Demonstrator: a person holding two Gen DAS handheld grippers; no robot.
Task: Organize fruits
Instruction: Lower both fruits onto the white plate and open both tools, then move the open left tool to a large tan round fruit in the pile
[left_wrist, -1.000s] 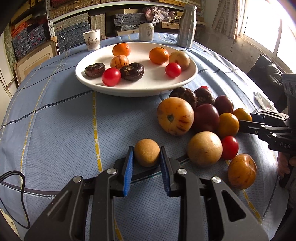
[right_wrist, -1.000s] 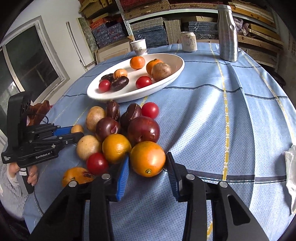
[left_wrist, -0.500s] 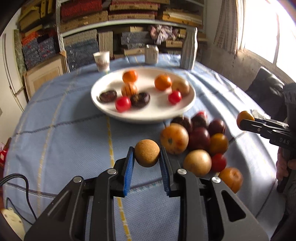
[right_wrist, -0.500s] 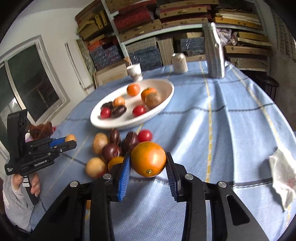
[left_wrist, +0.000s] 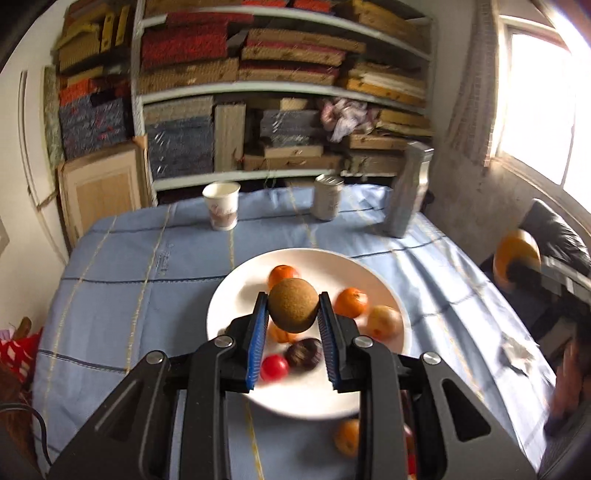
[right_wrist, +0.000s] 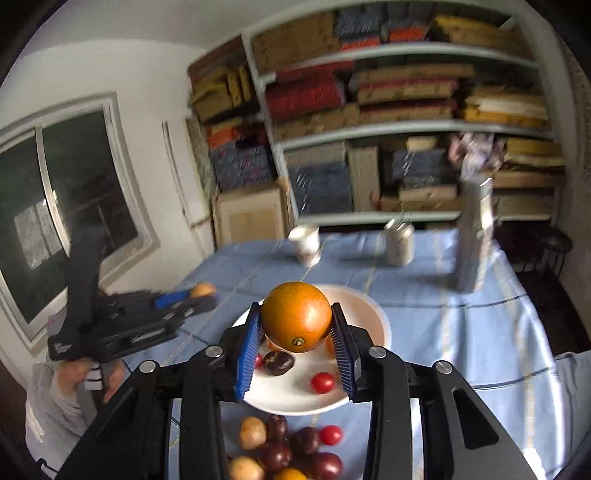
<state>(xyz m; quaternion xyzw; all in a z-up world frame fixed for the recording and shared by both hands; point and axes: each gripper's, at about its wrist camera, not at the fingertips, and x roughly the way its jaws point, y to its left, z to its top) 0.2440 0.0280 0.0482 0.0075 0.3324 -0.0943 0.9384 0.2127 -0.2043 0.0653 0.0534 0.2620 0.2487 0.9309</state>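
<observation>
Left fingers (left_wrist: 293, 314) clamp the brown fruit (left_wrist: 293, 305), right fingers (right_wrist: 297, 328) the orange (right_wrist: 296, 316) (smooth, might slip) above the plate (left_wrist: 236, 295)

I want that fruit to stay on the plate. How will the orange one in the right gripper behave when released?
The orange fruit looks round and glossy, so it will probably roll. The white plate seems shallow, though its raised rim may stop it.

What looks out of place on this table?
A crumpled white wrapper lies on the blue cloth, right of the plate. A pile of fruit also sits loose on the cloth beside the plate. Nothing is spilled or visibly damaged.
</observation>
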